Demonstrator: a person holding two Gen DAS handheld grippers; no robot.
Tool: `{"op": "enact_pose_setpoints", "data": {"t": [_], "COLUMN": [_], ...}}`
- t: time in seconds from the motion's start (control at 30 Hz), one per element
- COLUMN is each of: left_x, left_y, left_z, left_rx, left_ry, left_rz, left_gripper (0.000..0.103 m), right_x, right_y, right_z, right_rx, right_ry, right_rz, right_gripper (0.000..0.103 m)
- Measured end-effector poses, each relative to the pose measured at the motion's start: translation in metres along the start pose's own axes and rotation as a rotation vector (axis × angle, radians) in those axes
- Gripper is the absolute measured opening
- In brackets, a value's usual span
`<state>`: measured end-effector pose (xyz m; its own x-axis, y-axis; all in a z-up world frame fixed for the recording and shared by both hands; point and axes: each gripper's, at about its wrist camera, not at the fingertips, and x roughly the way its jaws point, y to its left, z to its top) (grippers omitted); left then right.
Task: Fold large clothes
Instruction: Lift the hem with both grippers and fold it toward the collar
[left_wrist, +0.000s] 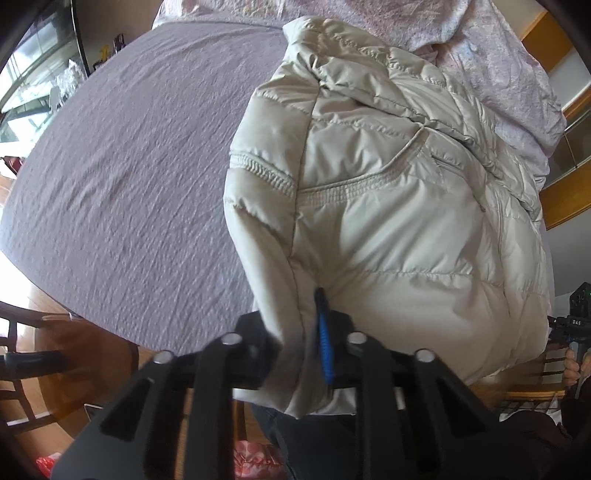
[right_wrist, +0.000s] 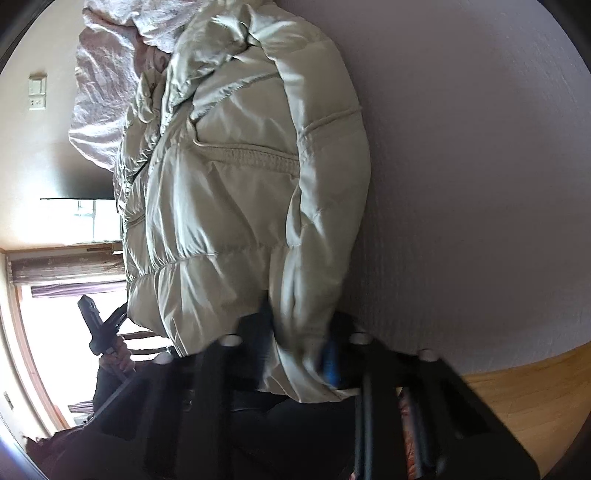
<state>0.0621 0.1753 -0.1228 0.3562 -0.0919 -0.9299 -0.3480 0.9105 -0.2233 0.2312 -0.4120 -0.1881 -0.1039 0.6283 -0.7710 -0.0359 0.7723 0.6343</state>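
A cream quilted puffer jacket (left_wrist: 388, 206) lies bunched on a table under a lilac tablecloth (left_wrist: 129, 166). In the left wrist view my left gripper (left_wrist: 295, 332) is shut on the jacket's near edge, and the fabric is pinched against its blue pad (left_wrist: 325, 347). In the right wrist view the same jacket (right_wrist: 229, 203) fills the middle. There my right gripper (right_wrist: 299, 343) is shut on a padded fold at the jacket's near end. Both grips sit at the table's near edge, one at each side of the jacket.
A crumpled pink patterned cloth (left_wrist: 487, 48) lies behind the jacket at the far side. The table's wooden rim (right_wrist: 517, 391) shows past the tablecloth. A wooden chair (left_wrist: 22, 350) stands at the left. A person's hand (right_wrist: 118, 358) holds the other gripper's handle.
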Motion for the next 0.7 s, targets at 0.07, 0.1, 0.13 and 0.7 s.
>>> {"op": "enact_pose_setpoints", "data": {"t": [0.07, 0.1, 0.13, 0.7], "left_x": [-0.005, -0.007, -0.009, -0.069], "left_y": [-0.006, -0.008, -0.011, -0.052], "left_z": [0.004, 0.006, 0.008, 0.094], "left_rx": [0.014, 0.017, 0.022, 0.074], "left_ry": [-0.010, -0.015, -0.020, -0.231], "left_rz": [0.020, 0.028, 0.036, 0.067], "left_gripper": [0.013, 0.012, 0.011, 0.010], "right_x": [-0.003, -0.004, -0.006, -0.059], "right_y": [0.006, 0.010, 0.015, 0.090], "right_z": [0.002, 0.003, 0.006, 0.072], "right_rx": [-0.029, -0.043, -0.060, -0.232], "right_ry": [-0.016, -0.022, -0.034, -0.266], "right_rz": [-0.011, -0.020, -0.028, -0.051], "right_gripper": [0.013, 0.013, 0.012, 0.008]}}
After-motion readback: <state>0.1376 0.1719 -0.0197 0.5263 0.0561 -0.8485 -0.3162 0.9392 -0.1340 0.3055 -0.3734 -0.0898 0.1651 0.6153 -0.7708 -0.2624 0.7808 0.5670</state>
